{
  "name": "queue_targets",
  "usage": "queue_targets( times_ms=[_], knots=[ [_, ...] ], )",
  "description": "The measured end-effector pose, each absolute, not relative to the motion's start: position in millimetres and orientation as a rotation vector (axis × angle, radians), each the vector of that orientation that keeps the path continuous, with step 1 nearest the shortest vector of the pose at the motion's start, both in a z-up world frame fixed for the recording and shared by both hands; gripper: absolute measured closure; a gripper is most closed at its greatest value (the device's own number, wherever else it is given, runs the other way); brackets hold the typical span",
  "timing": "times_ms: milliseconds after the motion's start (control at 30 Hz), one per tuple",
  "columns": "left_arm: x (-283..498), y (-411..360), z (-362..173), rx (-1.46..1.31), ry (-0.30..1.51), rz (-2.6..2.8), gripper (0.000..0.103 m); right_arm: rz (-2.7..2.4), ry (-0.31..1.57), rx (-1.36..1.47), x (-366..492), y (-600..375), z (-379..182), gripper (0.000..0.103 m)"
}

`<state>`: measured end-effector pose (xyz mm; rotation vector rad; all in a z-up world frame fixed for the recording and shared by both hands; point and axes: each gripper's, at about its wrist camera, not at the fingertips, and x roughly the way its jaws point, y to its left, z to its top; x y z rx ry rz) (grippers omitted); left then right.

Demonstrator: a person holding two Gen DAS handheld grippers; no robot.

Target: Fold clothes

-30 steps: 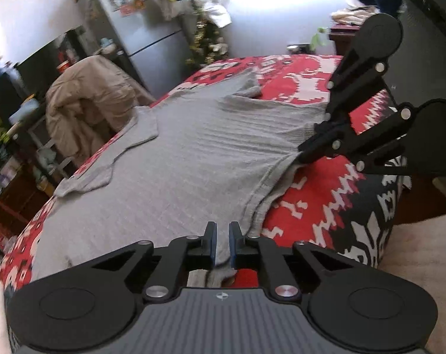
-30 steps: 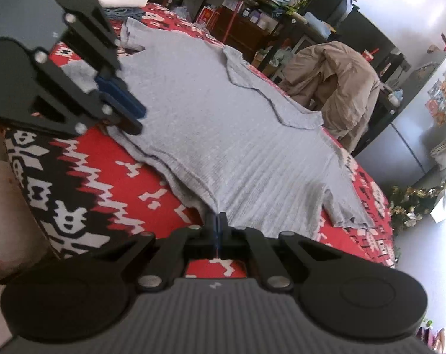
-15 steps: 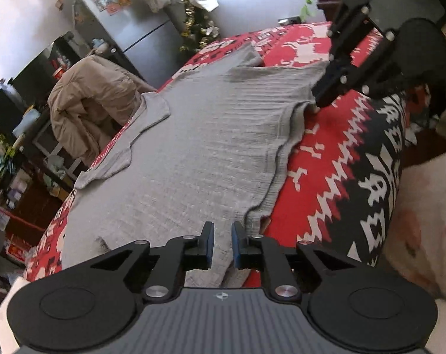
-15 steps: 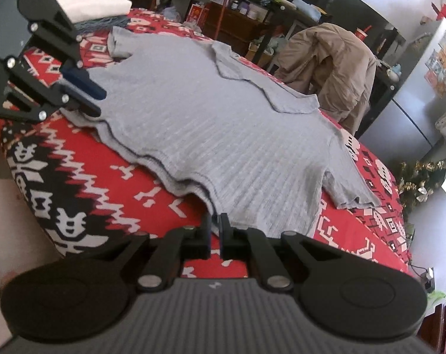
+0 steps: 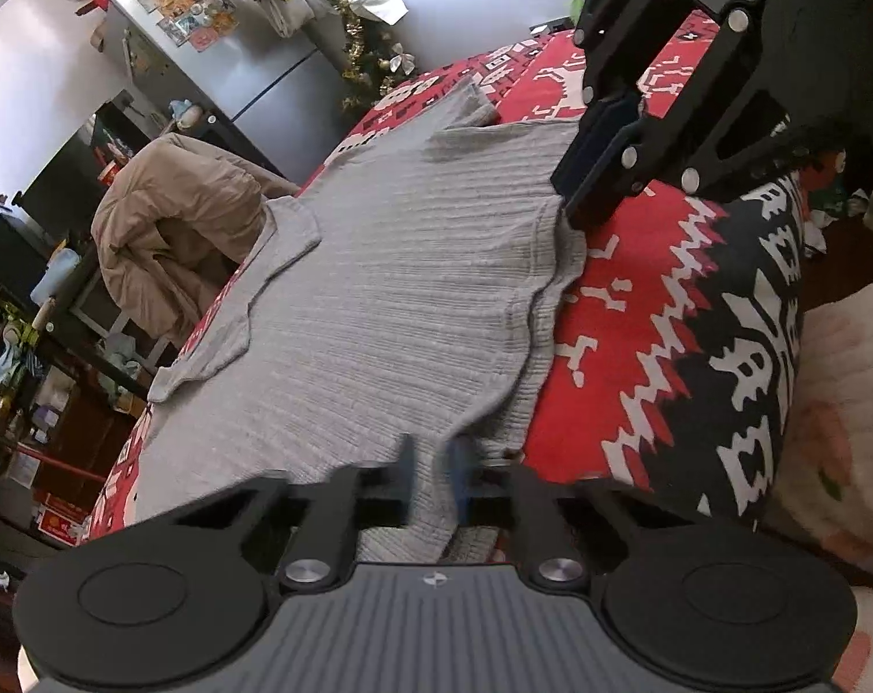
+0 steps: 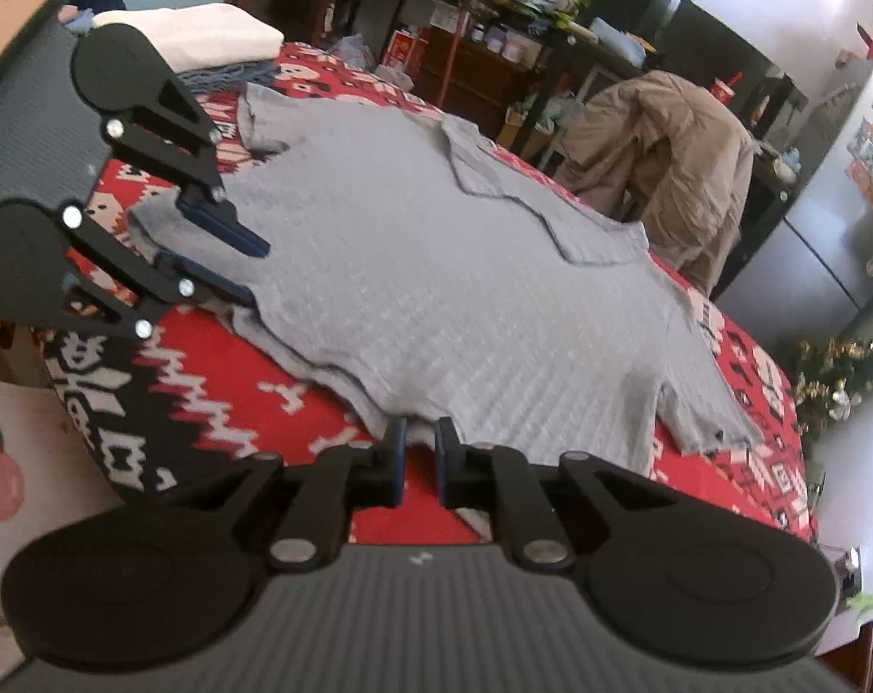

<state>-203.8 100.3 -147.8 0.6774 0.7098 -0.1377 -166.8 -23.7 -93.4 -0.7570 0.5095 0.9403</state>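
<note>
- My left gripper (image 5: 433, 462) sits at the near hem of the shirt (image 5: 390, 300), its jaws parted a little. Grey cloth lies in the gap, but the fingers are not pressing on it.
- My right gripper (image 6: 418, 453) is at the other end of the same hem, its jaws also narrowly apart, tips just at the cloth edge and pinching nothing.
- I judge both tools are placed at the two hem corners so the shirt can be lifted evenly for a fold; neither has a hold on it now.
- The shirt lies flat and face up across the blanket (image 5: 656, 312), collar toward the far side, one short sleeve (image 6: 702, 404) spread to the right in the right wrist view. The hem ripples slightly along the near edge.
- The blanket is red, white and black, and drapes over the near edge of the bed.
- Far left on the bed is a stack of folded cloth (image 6: 199, 40), likely finished pieces.
- Beyond the bed, a tan coat (image 5: 170, 231) is slung over a chair, with a fridge (image 5: 234, 52) behind.
</note>
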Motion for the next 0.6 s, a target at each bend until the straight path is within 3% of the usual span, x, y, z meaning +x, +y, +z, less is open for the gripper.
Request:
queue_targets(
  times_ms=[300,600],
  knots=[
    [-220.0,95.3,-136.7,0.678,0.685,-0.195,0.102,1.028,0.381,-0.977,-186.1,8.2,-108.5,0.093],
    [-221.2,96.8,-152.2,0.664,0.726,-0.190,0.101,0.992,0.403,-0.969,-182.6,-6.9,-107.2,0.093]
  ],
)
